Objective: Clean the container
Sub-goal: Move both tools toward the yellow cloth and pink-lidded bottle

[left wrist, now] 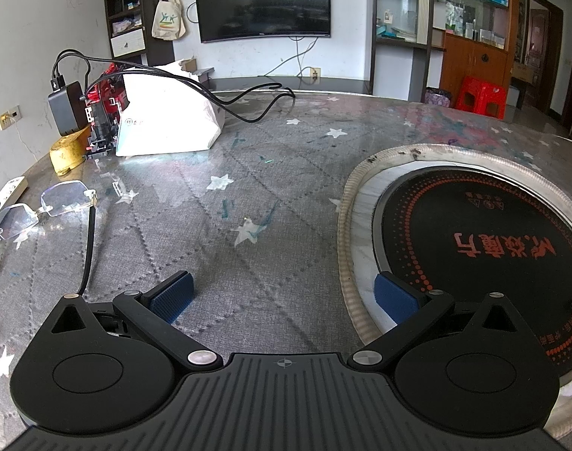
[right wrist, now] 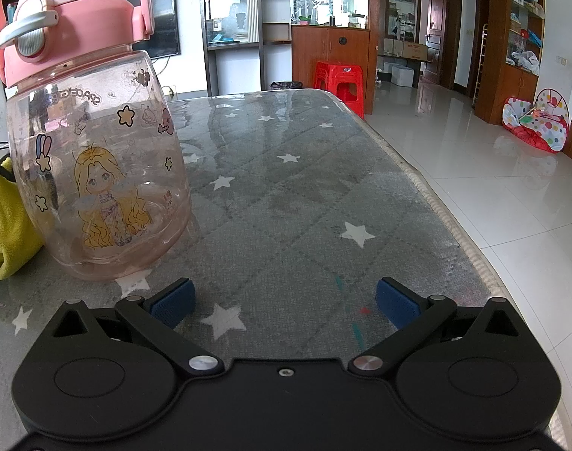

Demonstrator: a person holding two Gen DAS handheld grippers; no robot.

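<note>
Living room table (right wrist: 304,195) with a grey star-print quilted cover under clear plastic, both grippers hovering empty over it.

The pink-lidded kids' water bottle (right wrist: 94,173) is the landmark here: it stands upright on the table, clear body with a cartoon girl sticker, and a yellow cloth (right wrist: 6,221) sits bunched right against its left side. The right gripper (right wrist: 284,302) hangs just in front of and to the right of the bottle, blue pads spread wide apart, touching nothing. The bottle doesn't show in the left wrist view; there the left gripper (left wrist: 284,297) is also spread wide with nothing between its pads, near a round induction hob (left wrist: 481,263) set in the table, with rimless glasses (left wrist: 41,210) and a white paper bag (left wrist: 165,112) further off.
</note>
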